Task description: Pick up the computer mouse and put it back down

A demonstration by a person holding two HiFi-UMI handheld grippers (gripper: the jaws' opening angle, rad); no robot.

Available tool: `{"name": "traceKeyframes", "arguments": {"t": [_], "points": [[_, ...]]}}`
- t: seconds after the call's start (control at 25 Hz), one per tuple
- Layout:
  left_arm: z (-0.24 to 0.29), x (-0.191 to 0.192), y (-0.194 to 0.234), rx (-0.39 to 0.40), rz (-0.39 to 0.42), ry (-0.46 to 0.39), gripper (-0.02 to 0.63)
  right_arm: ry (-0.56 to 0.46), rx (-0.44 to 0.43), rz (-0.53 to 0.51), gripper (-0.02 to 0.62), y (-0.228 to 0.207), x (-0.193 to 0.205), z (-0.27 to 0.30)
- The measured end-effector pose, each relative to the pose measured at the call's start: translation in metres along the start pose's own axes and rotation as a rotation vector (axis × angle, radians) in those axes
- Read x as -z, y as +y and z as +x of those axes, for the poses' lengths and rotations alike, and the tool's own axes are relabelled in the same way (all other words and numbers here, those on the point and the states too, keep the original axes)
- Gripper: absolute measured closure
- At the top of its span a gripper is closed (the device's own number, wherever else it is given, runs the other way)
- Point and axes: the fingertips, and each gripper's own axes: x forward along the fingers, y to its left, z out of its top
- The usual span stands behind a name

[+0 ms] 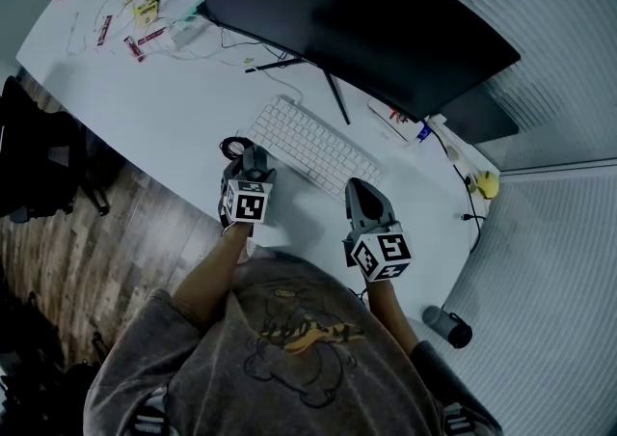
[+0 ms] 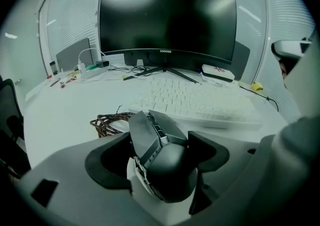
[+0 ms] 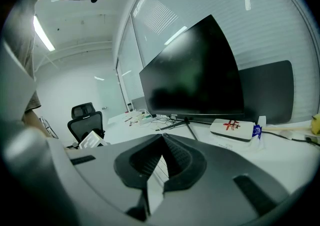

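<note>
A dark grey computer mouse (image 2: pixel 162 162) sits between the jaws of my left gripper (image 2: pixel 162 142), which is shut on its sides. Its braided cable (image 2: pixel 111 120) lies coiled just beyond it on the white desk (image 2: pixel 65 110). In the head view the left gripper (image 1: pixel 253 158) is at the keyboard's left end, with the mouse (image 1: pixel 255 166) between its jaws. I cannot tell whether the mouse touches the desk. My right gripper (image 1: pixel 364 191) hovers at the keyboard's near right corner. In its own view the right gripper (image 3: pixel 162 146) is shut, with nothing between the pads.
A white keyboard (image 1: pixel 313 145) lies before a large dark monitor (image 1: pixel 357 10) on a thin-legged stand. A white box with red print (image 1: pixel 393 119) sits right of the stand. Small clutter and cables (image 1: pixel 145 24) lie far left, a dark cylinder (image 1: pixel 448 326) near right, a black chair (image 1: pixel 39 154) left.
</note>
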Motion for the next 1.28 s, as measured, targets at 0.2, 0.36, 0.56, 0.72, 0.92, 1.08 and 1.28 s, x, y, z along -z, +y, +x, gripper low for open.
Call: {"name": "traceKeyframes", "arguments": {"t": [0.2,0.36,0.56,0.72,0.92,1.08,1.28], "points": [[-0.010,-0.006,0.004,0.010,-0.012,-0.027,0.239,0.000,-0.004,-0.004,0.589,0.003,0.000,0.002],[-0.021,-0.017,0.010,0.013,-0.016,-0.081,0.245,-0.009,-0.015,-0.008,0.589,0.009,-0.001,0.006],[-0.040,-0.033,0.020,0.012,-0.031,-0.154,0.256,-0.017,-0.029,-0.017,0.589,0.019,-0.004,0.009],[-0.056,-0.042,0.026,0.013,-0.038,-0.196,0.262,-0.023,-0.034,-0.025,0.589,0.026,-0.006,0.010],[-0.080,-0.053,0.033,0.014,-0.048,-0.258,0.264,-0.031,-0.043,-0.036,0.589,0.035,-0.007,0.010],[-0.105,-0.066,0.039,0.019,-0.055,-0.321,0.265,-0.041,-0.055,-0.044,0.589,0.044,-0.009,0.011],[-0.138,-0.078,0.047,0.021,-0.064,-0.386,0.265,-0.050,-0.076,-0.052,0.589,0.059,-0.009,0.014]]}}
